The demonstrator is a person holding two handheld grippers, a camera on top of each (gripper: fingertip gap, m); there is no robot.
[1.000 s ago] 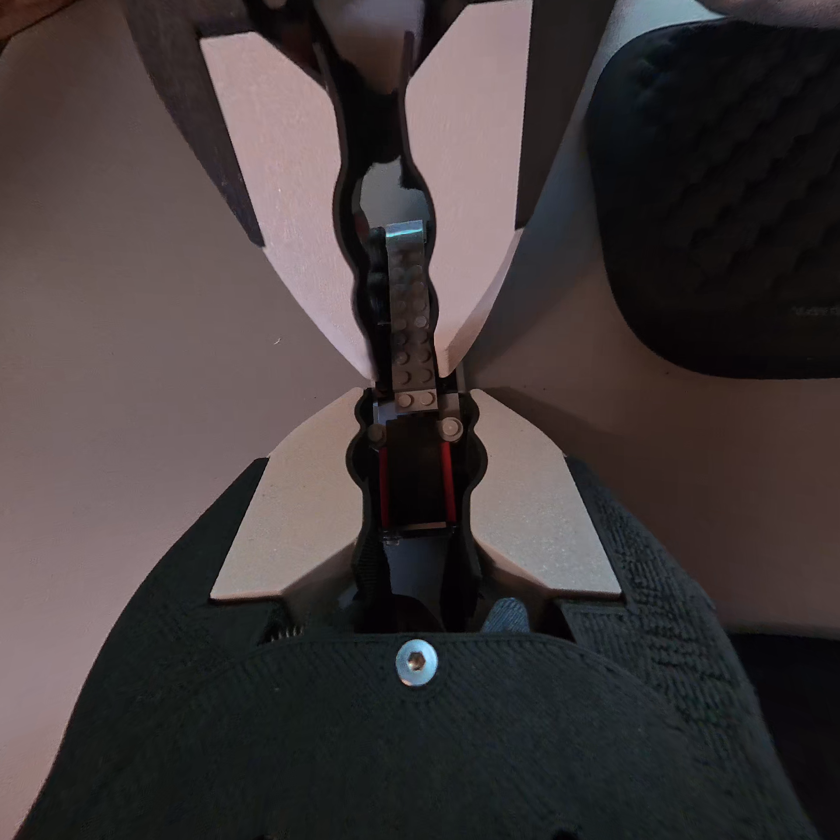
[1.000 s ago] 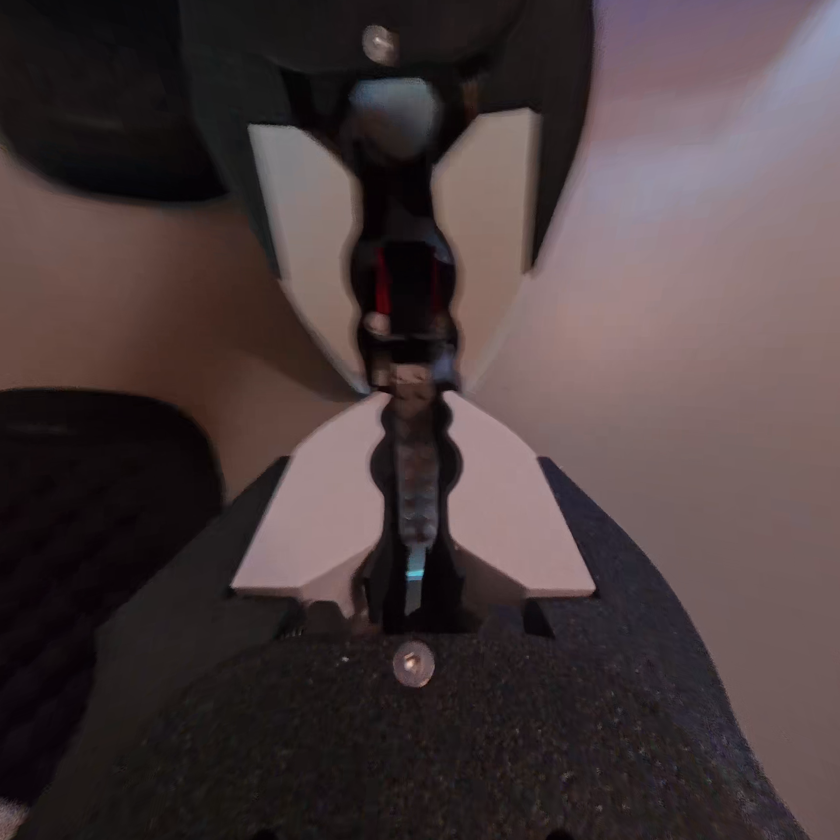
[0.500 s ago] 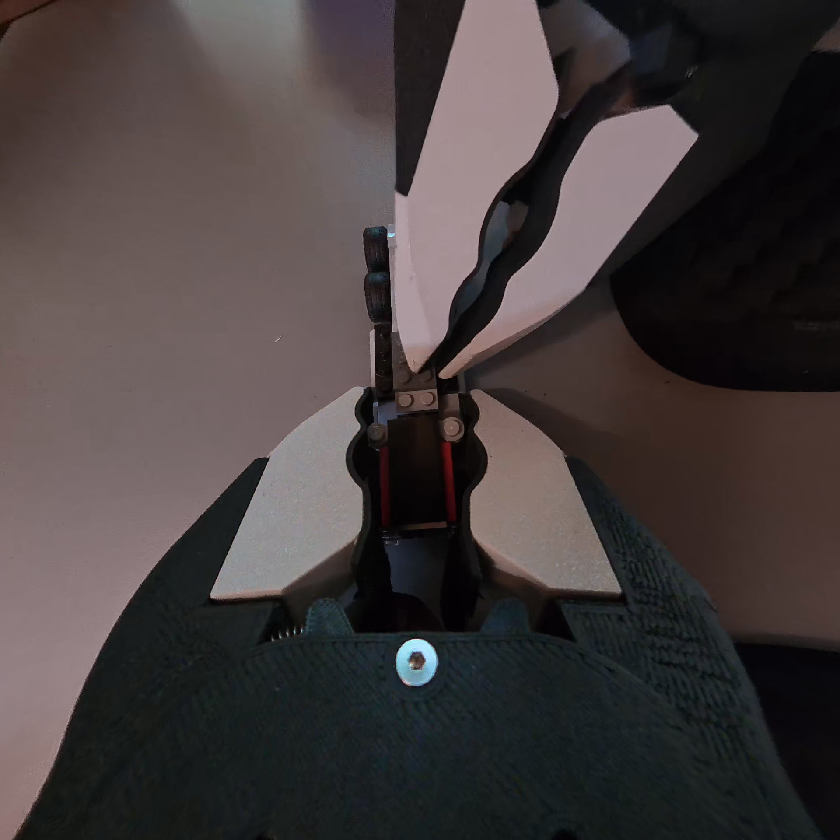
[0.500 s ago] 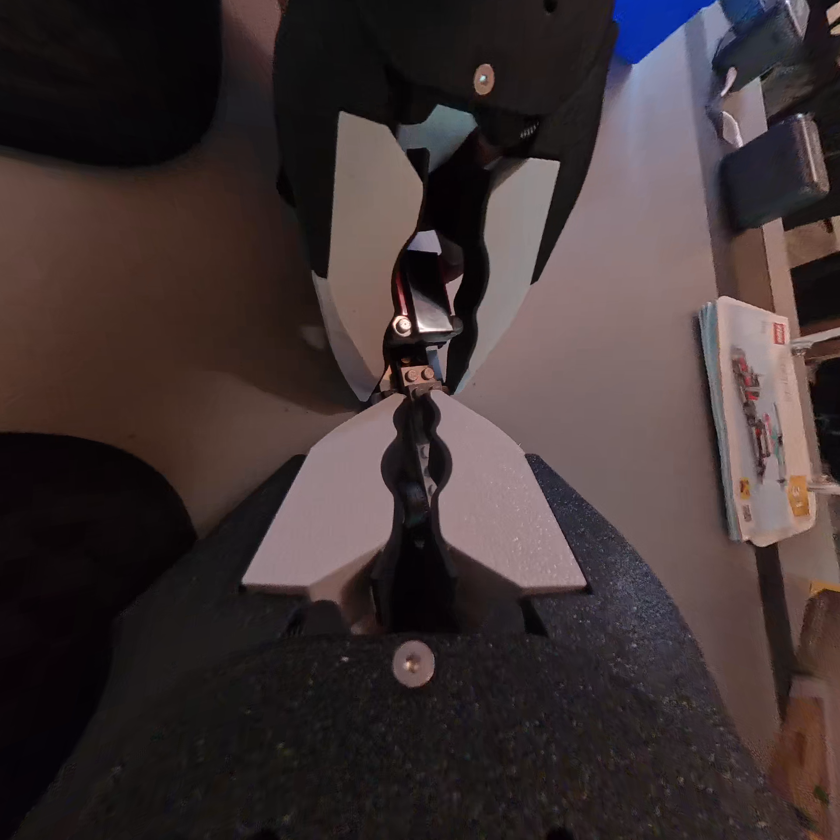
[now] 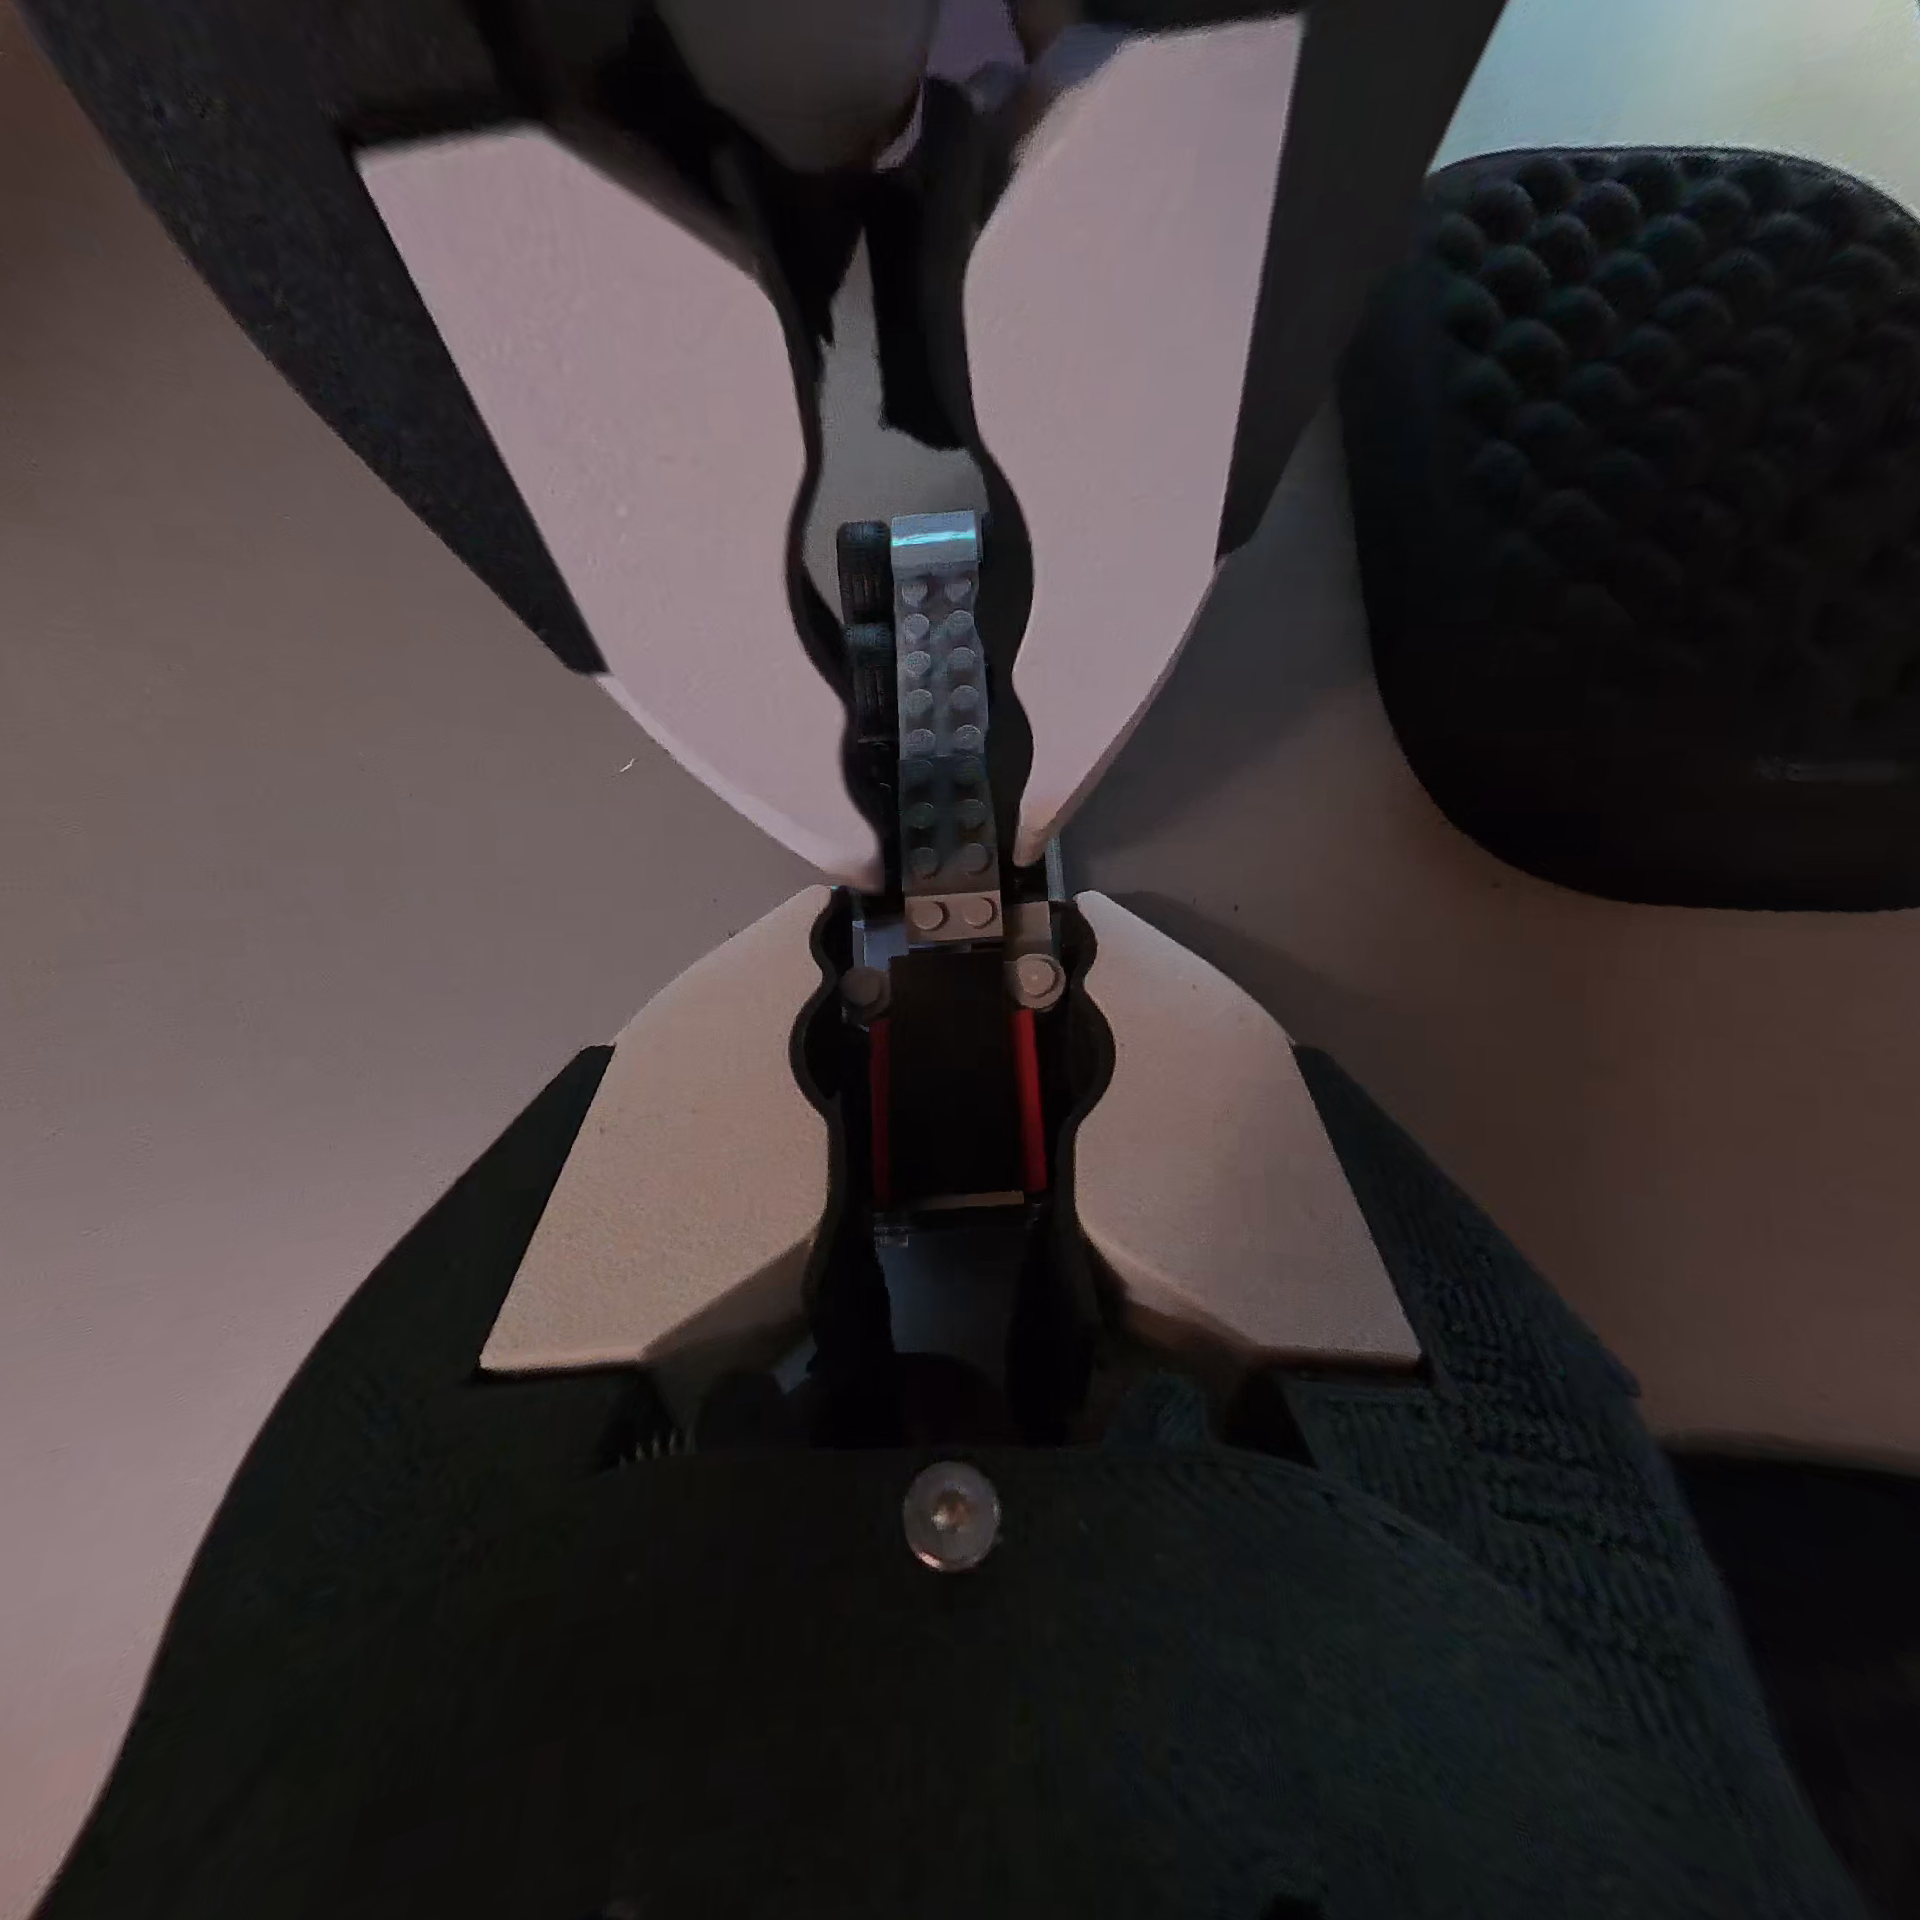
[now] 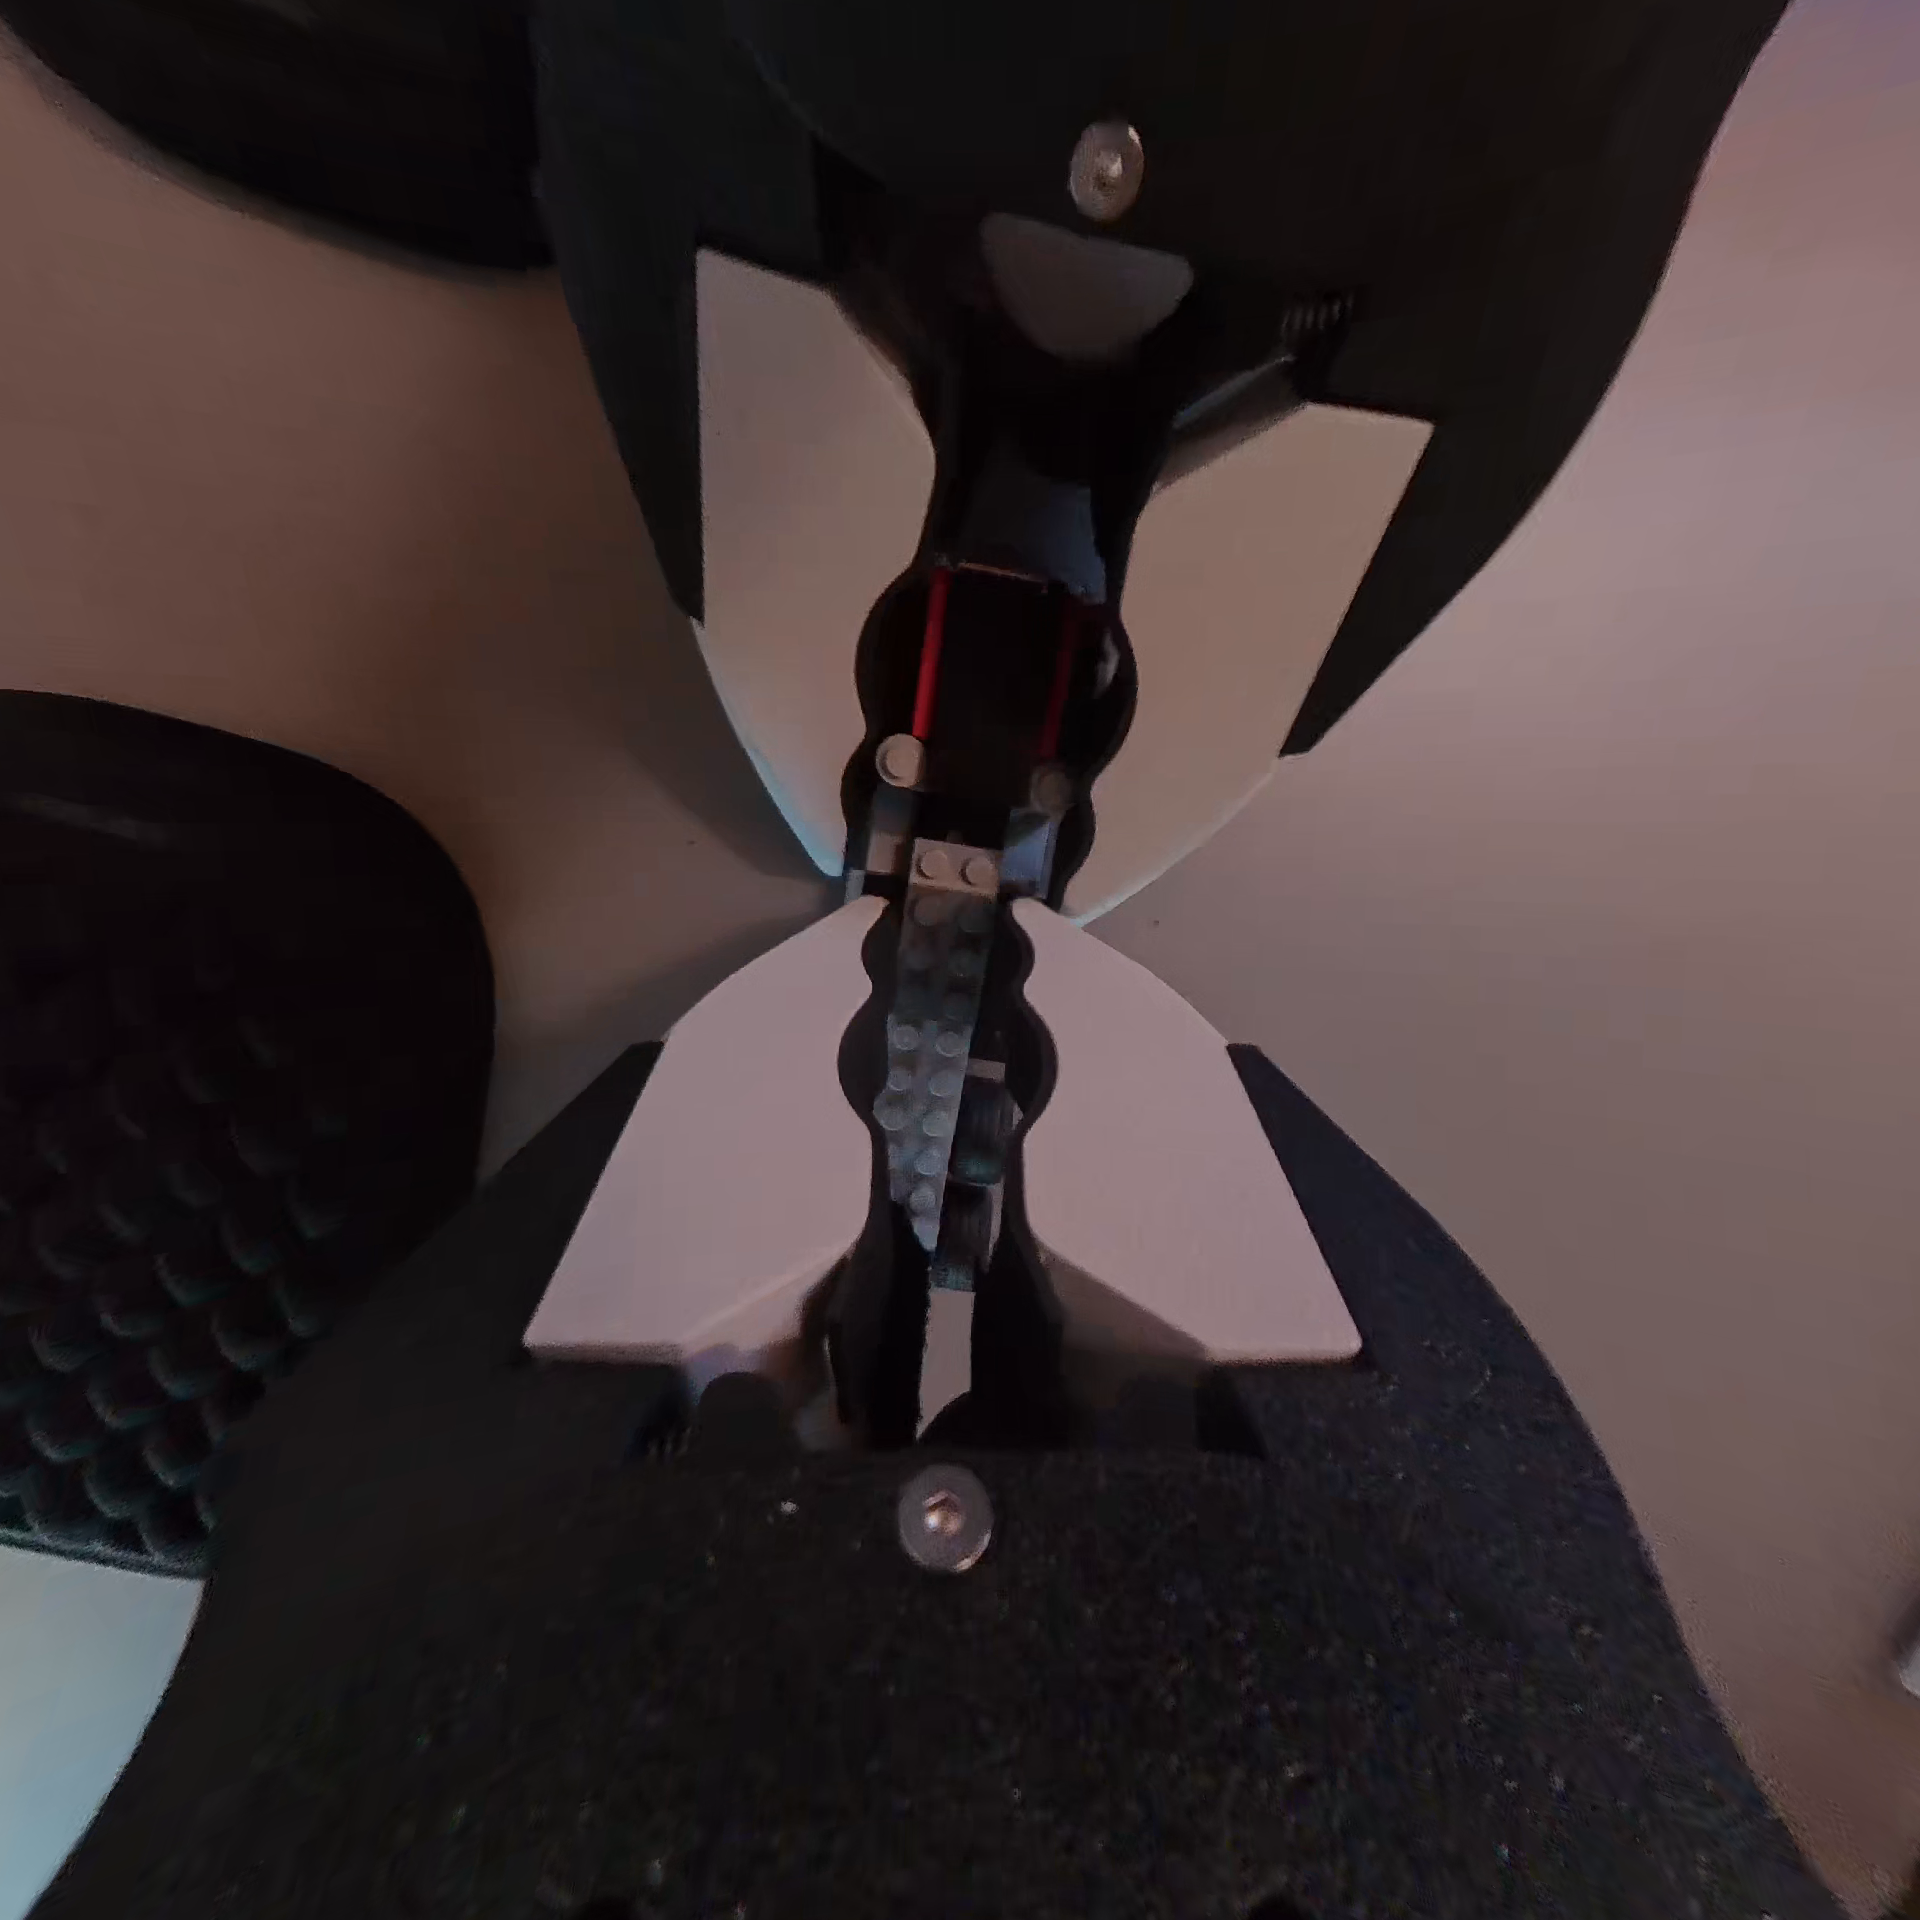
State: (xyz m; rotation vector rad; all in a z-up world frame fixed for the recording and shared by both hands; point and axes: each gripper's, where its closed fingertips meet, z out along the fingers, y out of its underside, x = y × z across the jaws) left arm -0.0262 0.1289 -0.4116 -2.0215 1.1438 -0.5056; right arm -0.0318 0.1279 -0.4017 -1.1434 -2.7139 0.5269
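So the little brick-built model [image 5: 951, 1101] hangs over the tabletop [image 5: 260, 831], left gripper [image 5: 951, 894] clamped on its black-and-red body, right gripper [image 6: 940, 909] pinching the long grey studded plate [image 6: 925, 1081] — light, stiff, probably snaps apart, so grip flat sides.
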